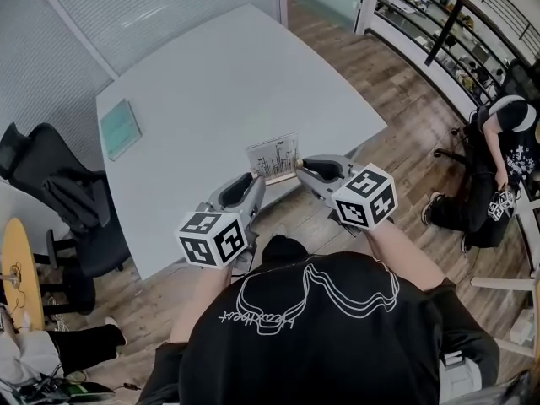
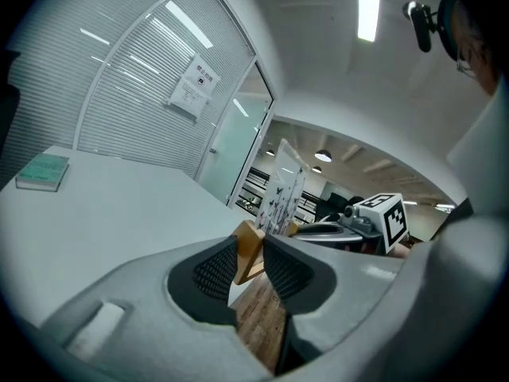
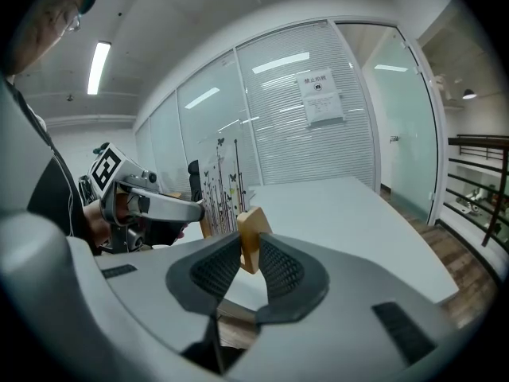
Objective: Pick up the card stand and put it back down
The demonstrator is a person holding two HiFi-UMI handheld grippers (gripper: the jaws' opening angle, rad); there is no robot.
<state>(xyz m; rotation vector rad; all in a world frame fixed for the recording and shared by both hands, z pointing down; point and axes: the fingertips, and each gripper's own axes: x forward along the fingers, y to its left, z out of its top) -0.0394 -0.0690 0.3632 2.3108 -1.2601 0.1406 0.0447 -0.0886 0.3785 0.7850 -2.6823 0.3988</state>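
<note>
The card stand [image 1: 274,159] is a light wooden bar holding an upright clear card printed with butterflies and grass. It hangs between my two grippers, just above the near edge of the pale table [image 1: 211,74]. My left gripper [image 1: 257,186] is shut on the bar's left end [image 2: 248,247], the card [image 2: 285,188] rising behind it. My right gripper [image 1: 301,172] is shut on the bar's right end [image 3: 253,235], next to the card [image 3: 219,183]. Each gripper view shows the other gripper across the stand: the right gripper [image 2: 338,229] and the left gripper [image 3: 163,205].
A green book [image 1: 120,128] lies at the table's far left. A black office chair [image 1: 63,201] stands left of the table. A person in black [image 1: 506,159] sits at the right on the wooden floor. Glass walls with a notice [image 3: 320,98] close off the far side.
</note>
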